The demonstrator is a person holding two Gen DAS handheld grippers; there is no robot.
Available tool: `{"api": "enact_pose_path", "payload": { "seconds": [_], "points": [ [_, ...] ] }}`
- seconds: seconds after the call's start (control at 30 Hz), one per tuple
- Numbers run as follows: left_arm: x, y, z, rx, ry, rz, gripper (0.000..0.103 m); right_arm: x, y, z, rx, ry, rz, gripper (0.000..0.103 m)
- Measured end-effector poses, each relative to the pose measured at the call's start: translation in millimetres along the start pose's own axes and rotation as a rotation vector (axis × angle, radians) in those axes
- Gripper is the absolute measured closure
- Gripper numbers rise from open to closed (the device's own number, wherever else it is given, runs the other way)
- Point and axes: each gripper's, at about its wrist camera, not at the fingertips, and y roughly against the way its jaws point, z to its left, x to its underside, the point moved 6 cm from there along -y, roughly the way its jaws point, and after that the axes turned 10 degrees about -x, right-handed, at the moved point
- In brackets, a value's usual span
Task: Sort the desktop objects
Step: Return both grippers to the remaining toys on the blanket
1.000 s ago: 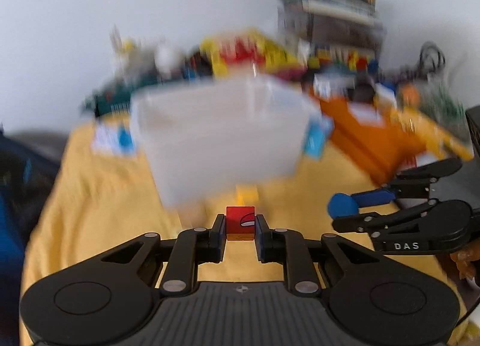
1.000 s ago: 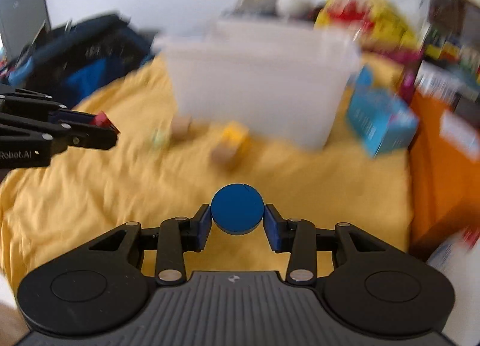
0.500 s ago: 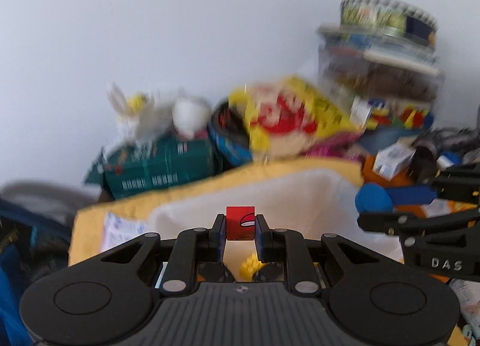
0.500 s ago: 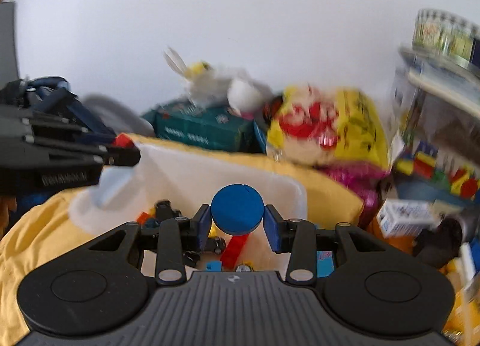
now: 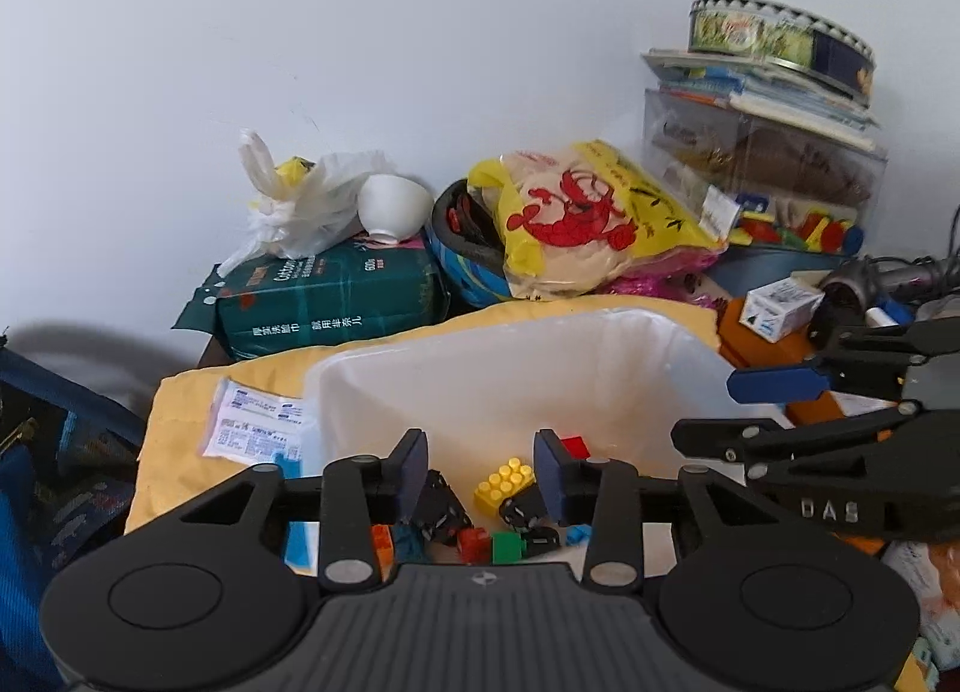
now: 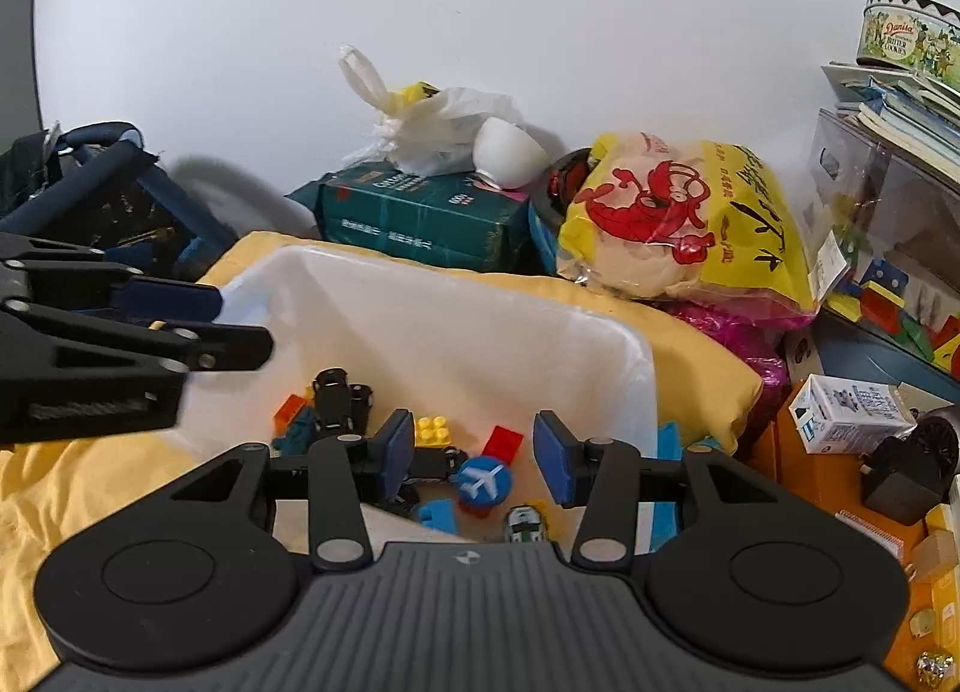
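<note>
Over the white plastic bin (image 5: 492, 368), left gripper (image 5: 480, 467) and right gripper (image 6: 474, 452) both gape wide, holding nothing. Inside lie a blue airplane disc (image 6: 485, 482), a yellow brick (image 5: 505, 482) and toy cars, partly hidden behind the fingers.

Translucent matt plastic bin (image 6: 600, 344), glossy plastic bricks (image 5: 505, 481), soft yellow cloth (image 6: 702, 368), crinkly glossy bag (image 6: 690, 224), printed metal tin (image 5: 780, 35), matt black plastic grippers (image 5: 480, 467).
</note>
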Motion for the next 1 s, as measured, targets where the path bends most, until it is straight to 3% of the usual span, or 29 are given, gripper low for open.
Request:
{"api": "enact_pose_path", "payload": {
  "seconds": [0.07, 0.13, 0.33, 0.5, 0.67, 0.73, 0.77, 0.9, 1.0],
  "points": [
    [9.4, 12.4, 5.1, 0.012, -0.005, -0.002, 0.055, 5.2, 13.8, 5.6, -0.037, 0.039, -0.044, 0.055],
    [24.4, 19.8, 11.1, 0.003, -0.013, 0.012, 0.054, 16.9, 22.0, 10.5, -0.04, 0.081, -0.033, 0.055],
    [95.7, 17.2, 21.1, -0.005, -0.003, 0.152, 0.054, 69.0, 26.6, 25.9, -0.114, 0.033, 0.06, 0.055],
    [142.9, -6.5, 15.0, -0.015, -0.015, 0.271, 0.054, 106.1, 14.5, 38.6, -0.122, -0.026, 0.143, 0.055],
    [160.9, -34.9, 11.0, -0.011, 0.025, 0.319, 0.055, 125.1, 6.2, 47.8, -0.133, -0.076, 0.192, 0.055],
    [167.0, -40.7, 9.6, -0.018, 0.012, 0.322, 0.068, 127.9, 4.2, 52.0, -0.13, -0.061, 0.202, 0.055],
    [167.0, -40.2, 10.1, -0.008, 0.013, 0.31, 0.068, 128.9, 3.9, 53.1, -0.129, -0.059, 0.204, 0.055],
    [166.4, -18.9, 6.1, 0.042, 0.005, 0.283, 0.068, 131.7, -3.8, 51.3, -0.131, -0.081, 0.204, 0.055],
    [175.8, 3.4, -1.5, 0.074, -0.04, 0.307, 0.068, 122.6, -13.9, 48.5, -0.117, -0.085, 0.175, 0.055]
  ]
}}
